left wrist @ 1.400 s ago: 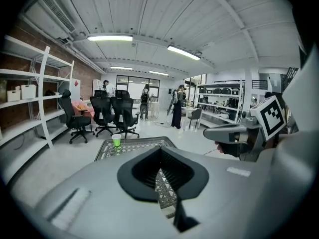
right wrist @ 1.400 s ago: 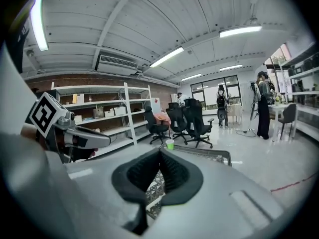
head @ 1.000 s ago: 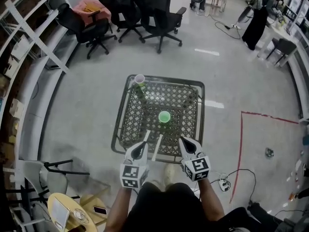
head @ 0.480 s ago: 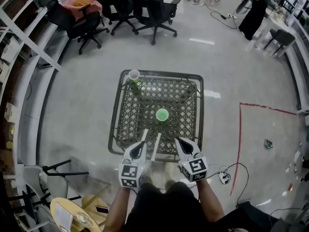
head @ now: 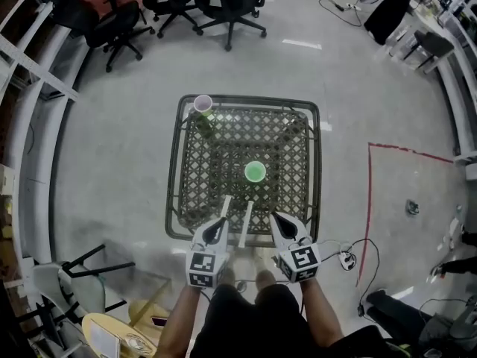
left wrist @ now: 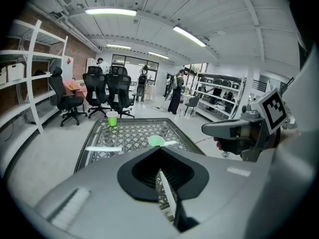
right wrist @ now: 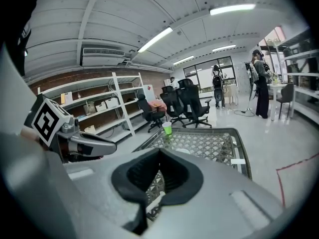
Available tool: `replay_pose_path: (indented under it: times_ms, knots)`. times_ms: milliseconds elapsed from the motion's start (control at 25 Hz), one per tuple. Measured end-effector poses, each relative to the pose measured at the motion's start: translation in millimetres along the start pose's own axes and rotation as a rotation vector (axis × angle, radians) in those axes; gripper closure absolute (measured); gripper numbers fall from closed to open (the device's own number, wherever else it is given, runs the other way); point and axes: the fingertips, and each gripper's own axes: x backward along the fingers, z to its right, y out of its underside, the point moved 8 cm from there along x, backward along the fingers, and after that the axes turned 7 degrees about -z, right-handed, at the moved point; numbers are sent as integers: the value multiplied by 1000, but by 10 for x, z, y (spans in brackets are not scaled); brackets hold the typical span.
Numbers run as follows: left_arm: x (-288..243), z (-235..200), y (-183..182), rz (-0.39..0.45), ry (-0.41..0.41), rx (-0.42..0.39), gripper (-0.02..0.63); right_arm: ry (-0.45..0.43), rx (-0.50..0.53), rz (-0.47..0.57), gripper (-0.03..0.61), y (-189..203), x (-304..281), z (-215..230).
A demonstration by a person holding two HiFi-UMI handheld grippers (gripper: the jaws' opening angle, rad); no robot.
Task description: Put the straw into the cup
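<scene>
1. Head view: my left gripper [head: 217, 226] and right gripper [head: 277, 219] hover at the near edge of the tabletop [head: 319, 170]. Both pairs of jaws are together and I see nothing held in either.
   - Two straws lie at that edge, pointing away from me. The left straw [head: 225, 206] is just ahead of my left tip, and the right straw [head: 245, 222] lies between the grippers.
   - The green cup [head: 255, 171] stands upright near the middle, beyond the straws. A far cup [head: 203, 105] sits at the far left corner.
   - To pick well, I judge I should open one pair of jaws before descending and straddle a straw across its width. I should then close gently so it neither flattens nor rolls on the lattice.
   - I cannot tell whether the left straw touches my tip.

2. Left gripper view: my jaws meet in a closed point, and the green cup stands just past it, a good line for the carry.
   - A pale line [left wrist: 167, 190] runs down the slit between the jaws. I cannot tell whether it is a straw underneath or the edge of a jaw.
   - A pale streak [left wrist: 102, 148] on the tabletop's left may only be glare.

3. Right gripper view: these jaws are together too, with nothing between them.
   - The far cup shows clearly, but my own jaws cover the straws and most of the green cup.
   - I would therefore steer by the head view.
</scene>
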Motion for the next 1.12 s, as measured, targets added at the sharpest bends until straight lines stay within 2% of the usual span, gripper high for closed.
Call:
replay_pose_path:
  times_ms: [480,840,1120]
  knots:
    - [-550,-328,430,-87,32,32,607,32,-52,-124,575,500,-455,159]
    - [-874,-452,623,-186,26,58,607,26,-72,-155,575,611,-630,267]
    - [-1149,-522,705,-265,31,66,508,32,-80,-167,575,636,-725,366]
